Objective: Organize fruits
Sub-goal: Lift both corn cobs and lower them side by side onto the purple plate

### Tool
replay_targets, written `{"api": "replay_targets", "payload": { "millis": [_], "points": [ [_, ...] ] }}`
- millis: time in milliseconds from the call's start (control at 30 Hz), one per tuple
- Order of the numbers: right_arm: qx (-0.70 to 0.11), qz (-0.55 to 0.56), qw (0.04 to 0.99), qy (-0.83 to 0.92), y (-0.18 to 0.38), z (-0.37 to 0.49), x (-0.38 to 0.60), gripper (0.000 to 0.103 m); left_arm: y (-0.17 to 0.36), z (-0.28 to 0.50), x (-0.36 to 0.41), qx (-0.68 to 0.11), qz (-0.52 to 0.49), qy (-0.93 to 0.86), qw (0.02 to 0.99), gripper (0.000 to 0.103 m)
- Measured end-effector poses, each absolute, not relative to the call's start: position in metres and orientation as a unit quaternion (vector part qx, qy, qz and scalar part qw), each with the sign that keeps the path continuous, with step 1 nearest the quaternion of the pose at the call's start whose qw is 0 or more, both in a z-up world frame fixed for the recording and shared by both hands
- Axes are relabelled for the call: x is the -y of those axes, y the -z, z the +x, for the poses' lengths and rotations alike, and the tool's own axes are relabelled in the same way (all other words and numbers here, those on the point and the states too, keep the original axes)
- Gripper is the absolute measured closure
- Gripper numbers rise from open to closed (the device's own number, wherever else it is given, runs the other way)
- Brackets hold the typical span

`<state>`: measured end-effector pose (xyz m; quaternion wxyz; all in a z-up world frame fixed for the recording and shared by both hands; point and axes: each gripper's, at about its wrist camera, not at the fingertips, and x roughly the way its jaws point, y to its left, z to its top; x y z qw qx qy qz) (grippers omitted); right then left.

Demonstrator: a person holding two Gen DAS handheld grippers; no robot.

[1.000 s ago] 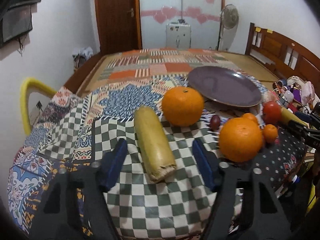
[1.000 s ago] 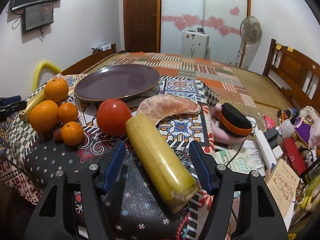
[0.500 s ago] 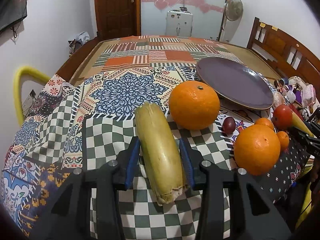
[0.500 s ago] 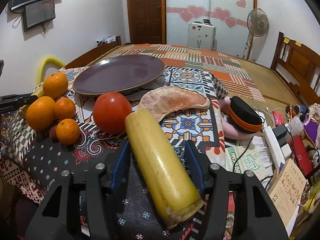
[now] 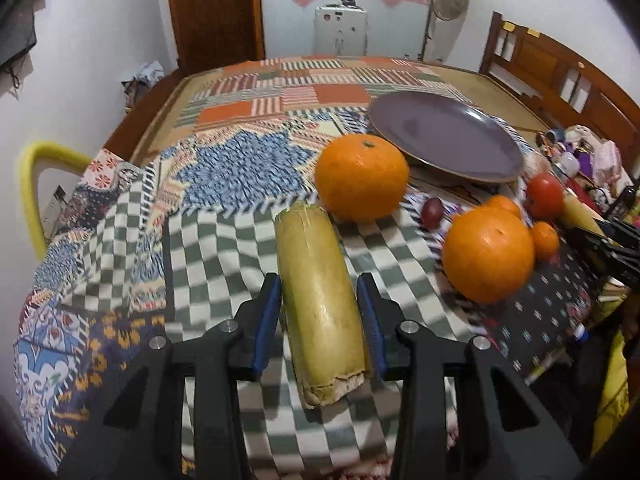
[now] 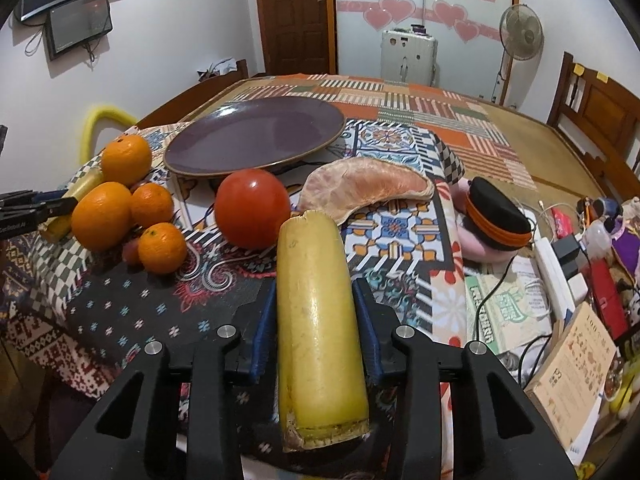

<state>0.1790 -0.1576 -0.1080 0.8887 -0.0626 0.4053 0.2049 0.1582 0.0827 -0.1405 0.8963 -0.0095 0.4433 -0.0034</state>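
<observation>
Your left gripper [image 5: 320,312] clamps one stalk [image 5: 320,300]. Your right gripper [image 6: 316,320] is closing on another stalk [image 6: 316,312], its pads already touching. Each stalk hides the cloth [image 5: 224,256] beneath.

A patchwork cloth [image 6: 404,100] covers the bed, with a checked cloth [image 5: 216,248] at its near left corner. Off the bed's right edge lie a pink and black toy hat [image 6: 496,220], a white power strip [image 6: 556,276], a green booklet [image 6: 508,312] and a brown card [image 6: 576,356]. Beyond the far edge stand a white suitcase [image 6: 408,56], a fan [image 6: 520,36] and a brown door [image 6: 296,16]. A screen [image 6: 76,20] hangs on the left wall.
</observation>
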Motion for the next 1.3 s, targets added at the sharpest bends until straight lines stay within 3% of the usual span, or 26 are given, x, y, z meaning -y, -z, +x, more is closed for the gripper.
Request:
{"api": "replay_targets", "payload": {
  "millis": [200, 267, 333, 400, 567, 600, 667, 733, 1033, 1300],
  "points": [
    [-0.409, -0.078, 0.886, -0.205, 0.108, 0.181, 0.153, 0.068, 0.139, 0.154, -0.079, -0.458, 0.0, 0.006, 0.889, 0.064],
    [-0.411, -0.081, 0.884, -0.208, 0.107, 0.181, 0.152, 0.068, 0.14, 0.158, -0.078, -0.466, 0.005, 0.001, 0.885, 0.059],
    [-0.412, -0.083, 0.882, -0.211, 0.106, 0.182, 0.15, 0.068, 0.14, 0.162, -0.077, -0.47, 0.005, -0.003, 0.882, 0.04],
    [-0.415, -0.08, 0.881, -0.214, 0.106, 0.183, 0.151, 0.068, 0.14, 0.166, -0.078, -0.47, 0.002, -0.005, 0.883, 0.03],
    [-0.418, -0.068, 0.878, -0.221, 0.107, 0.186, 0.153, 0.068, 0.139, 0.177, -0.079, -0.474, 0.003, 0.004, 0.881, 0.03],
    [-0.419, -0.068, 0.877, -0.223, 0.108, 0.187, 0.152, 0.068, 0.14, 0.18, -0.081, -0.477, -0.002, 0.005, 0.879, 0.031],
    [-0.424, -0.071, 0.874, -0.226, 0.11, 0.191, 0.15, 0.068, 0.142, 0.184, -0.085, -0.483, -0.016, 0.006, 0.875, 0.041],
    [-0.424, -0.078, 0.873, -0.227, 0.112, 0.193, 0.146, 0.068, 0.145, 0.187, -0.09, -0.492, -0.029, 0.01, 0.87, 0.062],
    [-0.406, -0.078, 0.884, -0.216, 0.104, 0.19, 0.145, 0.069, 0.144, 0.183, -0.092, -0.482, -0.034, 0.018, 0.875, 0.063],
    [-0.366, -0.062, 0.903, -0.217, 0.074, 0.187, 0.146, 0.069, 0.103, 0.161, -0.082, -0.435, -0.022, 0.031, 0.9, 0.065]
  ]
}}
